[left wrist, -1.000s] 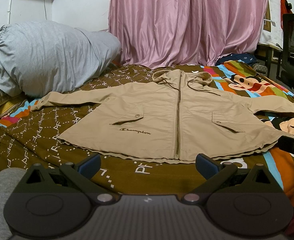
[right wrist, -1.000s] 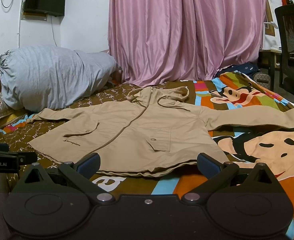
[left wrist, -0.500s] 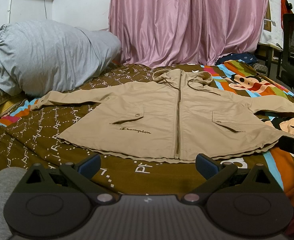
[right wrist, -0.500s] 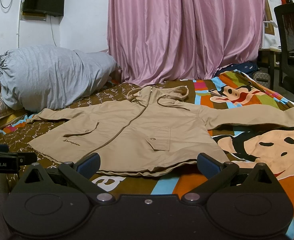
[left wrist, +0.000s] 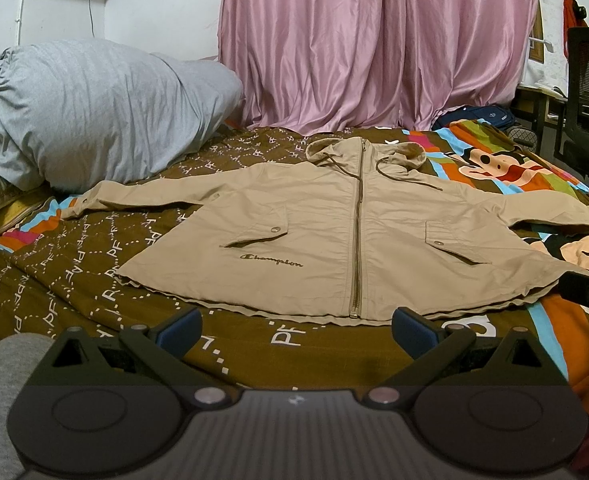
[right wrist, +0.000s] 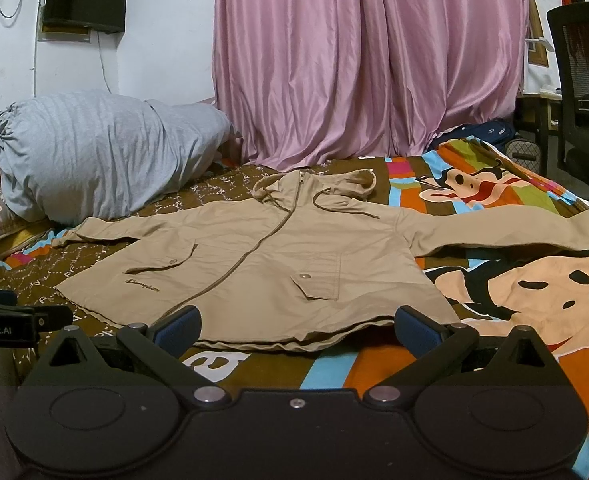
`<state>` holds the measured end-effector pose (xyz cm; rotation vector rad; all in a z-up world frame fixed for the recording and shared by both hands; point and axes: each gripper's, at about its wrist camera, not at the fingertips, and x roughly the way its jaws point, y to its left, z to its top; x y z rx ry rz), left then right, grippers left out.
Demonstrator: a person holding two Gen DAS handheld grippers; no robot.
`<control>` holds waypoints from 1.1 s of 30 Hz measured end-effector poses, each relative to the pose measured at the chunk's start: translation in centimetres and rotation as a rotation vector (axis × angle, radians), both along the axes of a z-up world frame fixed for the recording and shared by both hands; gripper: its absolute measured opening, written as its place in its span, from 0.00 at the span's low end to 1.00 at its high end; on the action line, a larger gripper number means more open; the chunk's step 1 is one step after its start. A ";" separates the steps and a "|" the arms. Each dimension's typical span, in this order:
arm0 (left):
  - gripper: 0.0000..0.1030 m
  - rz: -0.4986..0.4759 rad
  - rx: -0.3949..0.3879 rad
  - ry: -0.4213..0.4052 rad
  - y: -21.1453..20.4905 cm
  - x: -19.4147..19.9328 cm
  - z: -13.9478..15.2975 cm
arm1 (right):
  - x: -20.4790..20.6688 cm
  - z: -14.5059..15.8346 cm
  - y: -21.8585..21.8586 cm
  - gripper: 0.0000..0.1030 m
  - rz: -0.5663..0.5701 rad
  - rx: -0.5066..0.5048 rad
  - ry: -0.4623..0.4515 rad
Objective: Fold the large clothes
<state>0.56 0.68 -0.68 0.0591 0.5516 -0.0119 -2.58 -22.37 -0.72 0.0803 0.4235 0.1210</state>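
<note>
On the patterned bed our left gripper and right gripper, fingers apart and empty, could bunch the flat jacket by pinching only its top layer at the hem, lower centre of frame.

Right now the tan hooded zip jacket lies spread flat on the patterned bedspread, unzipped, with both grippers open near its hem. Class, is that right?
Not quite: the tan hooded zip jacket is zipped shut, as the left wrist view shows. It does lie flat on the patterned bedspread, with the left gripper and right gripper open near its hem.

We read "Champion" stitched on the tan zip-up hooded jacket at its seven o'clock, and "nRobot.AI" on the black left gripper.
</note>
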 end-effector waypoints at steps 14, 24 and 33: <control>1.00 0.000 -0.001 0.001 0.0 0.1 0.0 | 0.5 0.0 -0.2 1.00 -0.003 0.005 0.003; 1.00 0.011 -0.014 0.034 0.6 0.3 -0.7 | 0.6 -0.2 -0.3 1.00 -0.009 0.005 0.008; 1.00 0.043 -0.149 0.138 3.0 3.4 -0.9 | 1.6 0.8 -2.6 1.00 -0.150 0.082 0.129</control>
